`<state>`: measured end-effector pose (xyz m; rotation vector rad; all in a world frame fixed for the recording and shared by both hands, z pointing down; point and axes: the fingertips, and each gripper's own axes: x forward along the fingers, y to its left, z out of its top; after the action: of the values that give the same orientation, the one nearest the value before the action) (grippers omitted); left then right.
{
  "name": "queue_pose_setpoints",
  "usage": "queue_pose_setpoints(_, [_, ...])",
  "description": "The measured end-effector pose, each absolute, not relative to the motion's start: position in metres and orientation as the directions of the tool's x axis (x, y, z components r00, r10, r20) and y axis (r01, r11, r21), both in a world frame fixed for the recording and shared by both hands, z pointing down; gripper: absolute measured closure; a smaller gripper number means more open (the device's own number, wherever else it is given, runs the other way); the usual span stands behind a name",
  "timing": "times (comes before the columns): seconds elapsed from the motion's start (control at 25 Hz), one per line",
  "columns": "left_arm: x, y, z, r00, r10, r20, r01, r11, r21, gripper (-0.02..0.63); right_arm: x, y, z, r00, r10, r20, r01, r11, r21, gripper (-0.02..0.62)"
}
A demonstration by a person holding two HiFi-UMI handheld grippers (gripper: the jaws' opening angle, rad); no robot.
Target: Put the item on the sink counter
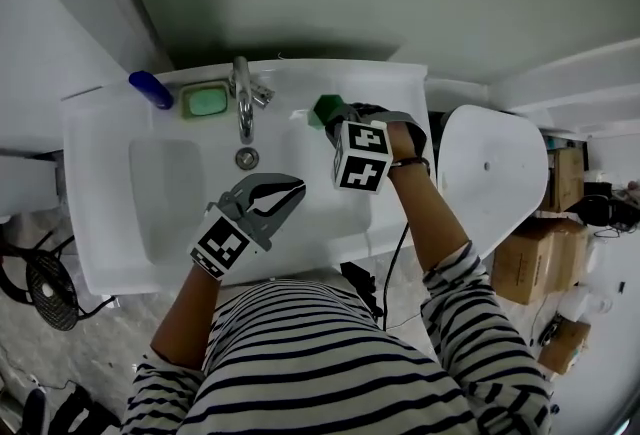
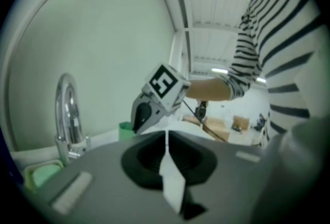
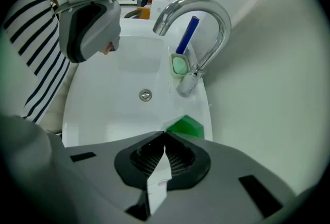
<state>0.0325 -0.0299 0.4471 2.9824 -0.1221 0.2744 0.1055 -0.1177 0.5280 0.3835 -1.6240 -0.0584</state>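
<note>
Jaws on your right gripper (image 3: 165, 134) are pressed together with nothing between them, and the tips are right at the green block (image 3: 186, 126). That block sits on the sink counter (image 1: 400, 83), to the right of the faucet (image 1: 243, 103). Your left gripper (image 1: 290, 191) hangs over the basin, its jaws likewise closed and empty.

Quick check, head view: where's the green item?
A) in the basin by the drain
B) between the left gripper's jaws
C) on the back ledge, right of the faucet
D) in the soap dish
C: the green item sits on the sink's back ledge, to the right of the faucet in the head view.
</note>
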Motion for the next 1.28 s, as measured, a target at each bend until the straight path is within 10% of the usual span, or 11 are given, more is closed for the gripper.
queue_pose_setpoints(1.28, [0.014,-0.053,0.456,0.970,-0.139,0.201,-0.172,-0.973,0.155,0.589,0.064,-0.209,0.567,-0.141,-0.299,0.944,-0.239,0.936,0.260,0.563])
